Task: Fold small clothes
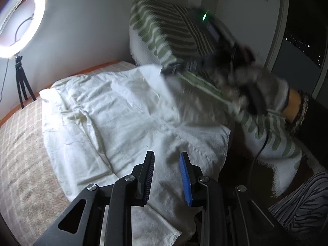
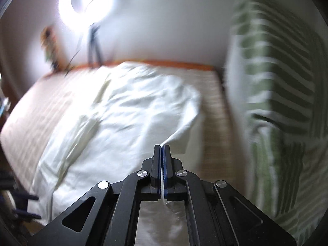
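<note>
White garment (image 1: 127, 110) lies spread and creased across the checked beige bedcover (image 1: 22, 147), reaching from the far edge near the wall toward my left gripper (image 1: 167, 162). I see my left gripper low in its own view, its jaws spread apart with a clear gap between the black pad and the blue one, and nothing held between them. It hovers over the near part of the cloth; I cannot tell whether the tips touch the fabric.

From the left wrist view, my right gripper (image 1: 180, 68) sits at the far right corner of the garment, blurred by motion. The gloved right hand (image 1: 264, 94) wraps the handle, wrist bent and forearm coming in from the right edge, the tool angled down toward the cloth beside the green striped cushion (image 1: 162, 28).

In the right wrist view the right gripper (image 2: 162, 146) has its jaws pressed together, and a thin fold of the white garment (image 2: 123, 110) runs between the pads, so it is pinching the cloth's edge. The corner of the fabric curls up just beyond the tips. The whole view is smeared, so finer detail is lost.

A ring light (image 1: 18, 22) on a small black tripod (image 1: 21, 86) glows against the wall at the far left, standing on the orange border (image 2: 174, 63) of the bed. The green striped cushion (image 2: 276, 82) rises along the right side.
</note>
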A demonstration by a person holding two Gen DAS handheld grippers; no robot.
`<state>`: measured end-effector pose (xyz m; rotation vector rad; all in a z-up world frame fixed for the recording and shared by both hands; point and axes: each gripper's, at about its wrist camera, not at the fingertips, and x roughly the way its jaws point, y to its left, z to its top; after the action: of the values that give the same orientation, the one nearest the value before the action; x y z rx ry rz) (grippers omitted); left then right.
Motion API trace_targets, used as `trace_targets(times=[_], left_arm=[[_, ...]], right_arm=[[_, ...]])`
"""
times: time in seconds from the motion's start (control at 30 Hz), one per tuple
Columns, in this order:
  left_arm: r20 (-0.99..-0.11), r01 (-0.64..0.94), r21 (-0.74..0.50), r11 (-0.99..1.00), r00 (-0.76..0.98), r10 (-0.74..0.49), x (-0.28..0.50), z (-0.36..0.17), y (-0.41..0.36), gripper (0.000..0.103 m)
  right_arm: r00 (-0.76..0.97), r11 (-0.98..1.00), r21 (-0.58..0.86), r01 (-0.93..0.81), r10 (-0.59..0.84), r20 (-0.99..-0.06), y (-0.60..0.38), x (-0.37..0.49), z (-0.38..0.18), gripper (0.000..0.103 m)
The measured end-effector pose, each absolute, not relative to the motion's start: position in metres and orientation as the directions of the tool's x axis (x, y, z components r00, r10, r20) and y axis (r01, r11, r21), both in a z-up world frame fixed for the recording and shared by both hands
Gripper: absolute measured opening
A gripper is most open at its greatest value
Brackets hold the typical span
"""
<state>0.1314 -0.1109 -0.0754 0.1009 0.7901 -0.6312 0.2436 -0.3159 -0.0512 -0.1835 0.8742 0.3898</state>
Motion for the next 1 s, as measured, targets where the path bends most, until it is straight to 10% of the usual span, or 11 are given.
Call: trace_targets(times=[0.23,0.53,0.67,1.0], left_arm=[[-0.678,0.549,-0.149,0.822,0.549,-0.489,0.131,-0.067,-0.093,0.024],[-0.666,0.543,-0.143,0.827,0.566,-0.487,0.122,-0.061,-0.084,0.024],[-0.671,0.543,-0.159,0.824,0.552,-0.494,0.121,-0.062,-0.084,0.024],[-0.702,0.522,-0.161,0.837,0.536,-0.469,0.127,-0.077,-0.093,0.024]], right_arm=[[0.43,0.849,0.045,-0.527,0.312,-0.847,-0.272,0.228,-0.098,0.002],[0.538,0.918,0.189,-0.35,0.362,-0.761,-0.346,0.185,-0.06,0.027],[0.578,0.97,0.211,-0.12,0.241,-0.779,-0.411,0.174,-0.077,0.053],[0.491,0.957,0.284,0.052,0.223,-0.842,-0.458,0.185,-0.141,0.054]])
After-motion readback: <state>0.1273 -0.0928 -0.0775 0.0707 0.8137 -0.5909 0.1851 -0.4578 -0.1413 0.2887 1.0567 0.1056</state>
